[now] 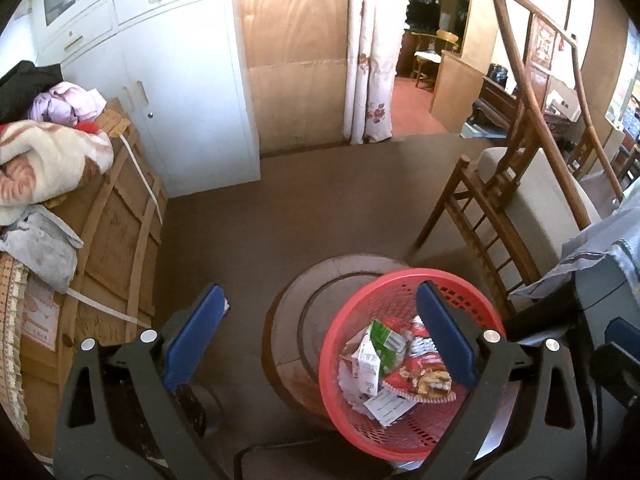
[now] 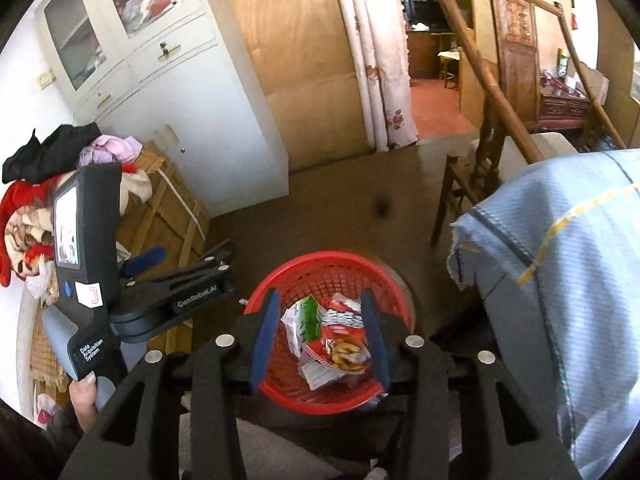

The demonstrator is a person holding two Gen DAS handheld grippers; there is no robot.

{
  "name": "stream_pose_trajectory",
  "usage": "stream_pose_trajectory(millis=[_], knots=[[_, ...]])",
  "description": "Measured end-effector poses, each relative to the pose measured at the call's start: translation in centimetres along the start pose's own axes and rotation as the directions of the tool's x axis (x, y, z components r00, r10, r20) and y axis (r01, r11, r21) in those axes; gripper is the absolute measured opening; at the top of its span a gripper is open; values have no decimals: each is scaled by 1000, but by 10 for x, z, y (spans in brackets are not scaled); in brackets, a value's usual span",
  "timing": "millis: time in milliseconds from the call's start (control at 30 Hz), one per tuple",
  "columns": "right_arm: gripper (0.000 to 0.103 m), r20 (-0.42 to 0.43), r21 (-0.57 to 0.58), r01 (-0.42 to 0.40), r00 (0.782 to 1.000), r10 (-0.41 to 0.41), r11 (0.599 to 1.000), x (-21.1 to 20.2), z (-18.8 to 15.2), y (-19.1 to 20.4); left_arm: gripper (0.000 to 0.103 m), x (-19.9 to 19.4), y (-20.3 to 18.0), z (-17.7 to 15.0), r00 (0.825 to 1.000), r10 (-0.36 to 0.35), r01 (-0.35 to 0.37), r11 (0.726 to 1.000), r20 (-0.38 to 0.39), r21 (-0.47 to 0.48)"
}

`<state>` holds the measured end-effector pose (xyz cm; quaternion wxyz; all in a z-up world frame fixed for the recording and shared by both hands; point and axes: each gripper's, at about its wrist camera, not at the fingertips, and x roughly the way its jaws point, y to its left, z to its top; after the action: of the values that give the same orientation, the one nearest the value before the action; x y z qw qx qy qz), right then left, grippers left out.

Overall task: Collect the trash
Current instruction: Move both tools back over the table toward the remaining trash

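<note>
A red mesh basket stands on the floor and holds several wrappers and paper scraps, red, green and white. My left gripper is open and empty, held above the floor to the left of the basket, its right finger over the basket. My right gripper is open and empty, directly above the basket with the trash between its blue pads. The left gripper's body also shows at the left of the right wrist view.
A round stone slab lies under the basket. A wooden chair with a cushion stands to the right. A blue cloth hangs at the right. A cardboard crate piled with blankets and clothes stands left, beside a white cabinet.
</note>
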<state>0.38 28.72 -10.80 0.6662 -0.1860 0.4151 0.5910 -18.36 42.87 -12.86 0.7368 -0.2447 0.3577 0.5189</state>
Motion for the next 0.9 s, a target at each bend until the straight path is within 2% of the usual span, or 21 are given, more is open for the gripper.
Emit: stream_pose_trajectory(millis=[300,433,533,700,800,900], knots=[[52,124,33,62,990,-65,998,-56,-13,-9,95,-46,-15,0,993,-65,61,997,100,39],[55,201,53,96,974,-105,994,-92,-28,-9,96,-79,-26,-2,978,-98,86,994,182,73],[57,252,67,126,958,-139,990,-119,-40,-7,96,-106,-34,-6,961,-136,113,988,242,106],[62,359,111,184,909,-212,977,-174,-69,-1,96,-151,-48,-18,921,-219,170,970,323,171],[66,422,150,218,868,-262,964,-208,-92,-2,96,-178,-56,-27,891,-288,223,951,350,214],[70,478,196,251,820,-316,948,-242,-119,-3,96,-203,-62,-36,856,-374,295,920,356,258]])
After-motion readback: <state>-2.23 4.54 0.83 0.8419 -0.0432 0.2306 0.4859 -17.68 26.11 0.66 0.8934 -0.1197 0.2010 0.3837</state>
